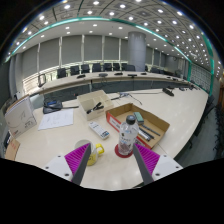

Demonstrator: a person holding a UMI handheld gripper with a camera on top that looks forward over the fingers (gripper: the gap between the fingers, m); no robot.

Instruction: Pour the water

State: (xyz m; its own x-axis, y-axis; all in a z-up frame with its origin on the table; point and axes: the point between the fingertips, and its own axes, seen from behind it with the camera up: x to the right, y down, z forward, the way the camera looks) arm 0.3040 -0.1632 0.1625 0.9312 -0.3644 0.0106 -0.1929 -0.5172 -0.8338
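The tool stands open, its 2 fingers with magenta pads spread apart over the pale wooden surface. A clear plastic water bottle with a red label stands upright just ahead of them at about 1 o'clock, nearer the right finger, on a small red coaster, while a small yellow cup sits close by at 11 o'clock. Beyond, at 12 o'clock, lies an open brown cardboard box, with black office chairs far behind.

My pale bench carries an open cardboard box, a water bottle, a yellow cup and papers.
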